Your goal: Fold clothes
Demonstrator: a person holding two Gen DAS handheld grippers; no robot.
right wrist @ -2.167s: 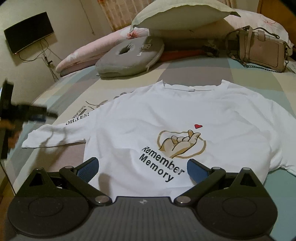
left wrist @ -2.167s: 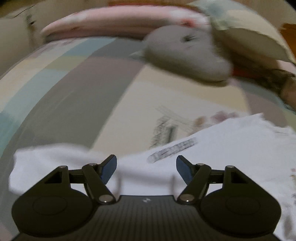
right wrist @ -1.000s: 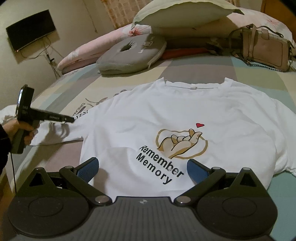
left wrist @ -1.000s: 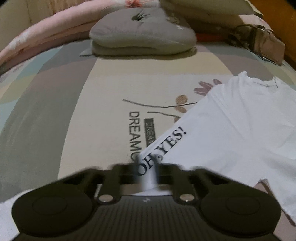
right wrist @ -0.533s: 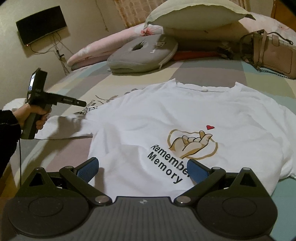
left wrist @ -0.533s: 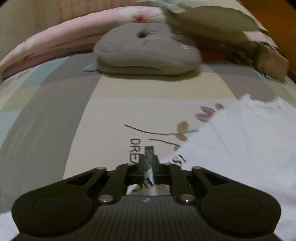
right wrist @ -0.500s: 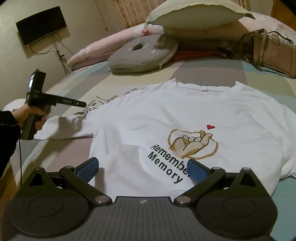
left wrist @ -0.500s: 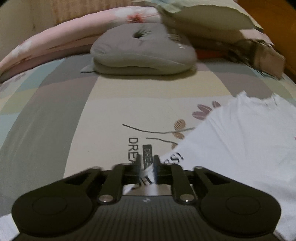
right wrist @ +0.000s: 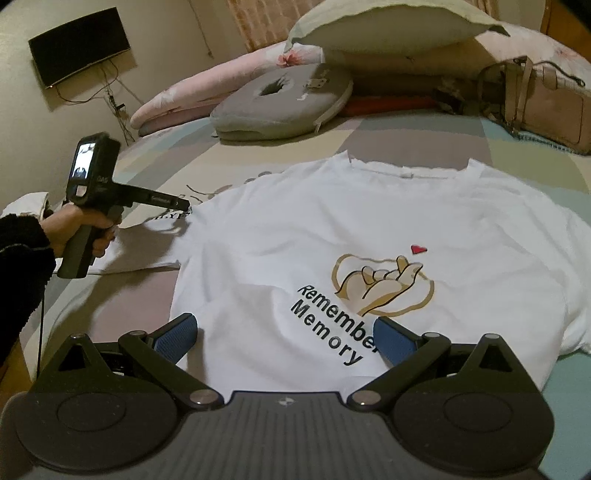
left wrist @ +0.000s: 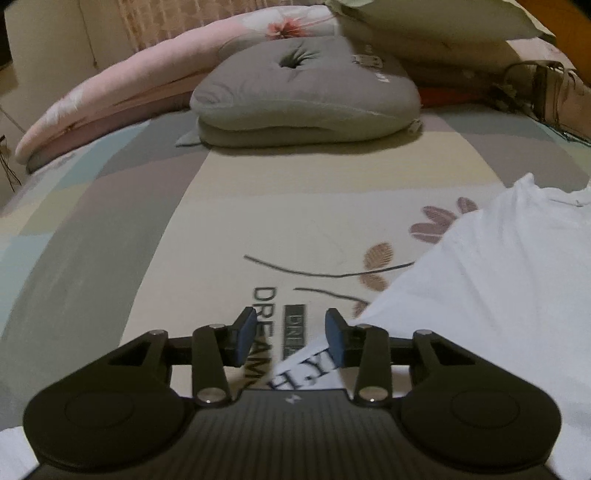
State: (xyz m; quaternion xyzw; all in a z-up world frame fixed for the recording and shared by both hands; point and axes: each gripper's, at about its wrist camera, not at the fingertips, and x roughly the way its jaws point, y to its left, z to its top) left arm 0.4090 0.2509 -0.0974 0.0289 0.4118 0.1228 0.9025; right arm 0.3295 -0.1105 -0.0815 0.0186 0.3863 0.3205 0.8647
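Note:
A white T-shirt (right wrist: 332, 229) with a hand print and "Remember Memory" lies face up on the bed. Its left sleeve (left wrist: 306, 373), printed with black letters, is folded in toward the shoulder. My left gripper (left wrist: 290, 332) hangs over that sleeve's edge with its jaws opening. The cloth lies low between the blue pads (left wrist: 334, 334), against the right one, and is not pinched. In the right wrist view, a hand holds the left gripper (right wrist: 183, 203) at the shirt's shoulder. My right gripper (right wrist: 286, 332) stands open over the shirt's lower hem, with nothing between its fingers.
The patchwork bed sheet (left wrist: 258, 206) carries a grey ring cushion (left wrist: 306, 96), a pink bolster (left wrist: 129, 88), a large pillow (right wrist: 388, 26) and a beige handbag (right wrist: 546, 99) at the head end. A dark screen (right wrist: 79, 44) hangs on the left wall.
The left gripper, shut on the sleeve edge a second ago, has carried it toward the shirt's shoulder and its jaws have parted, freeing the cloth. The right gripper has stayed put.

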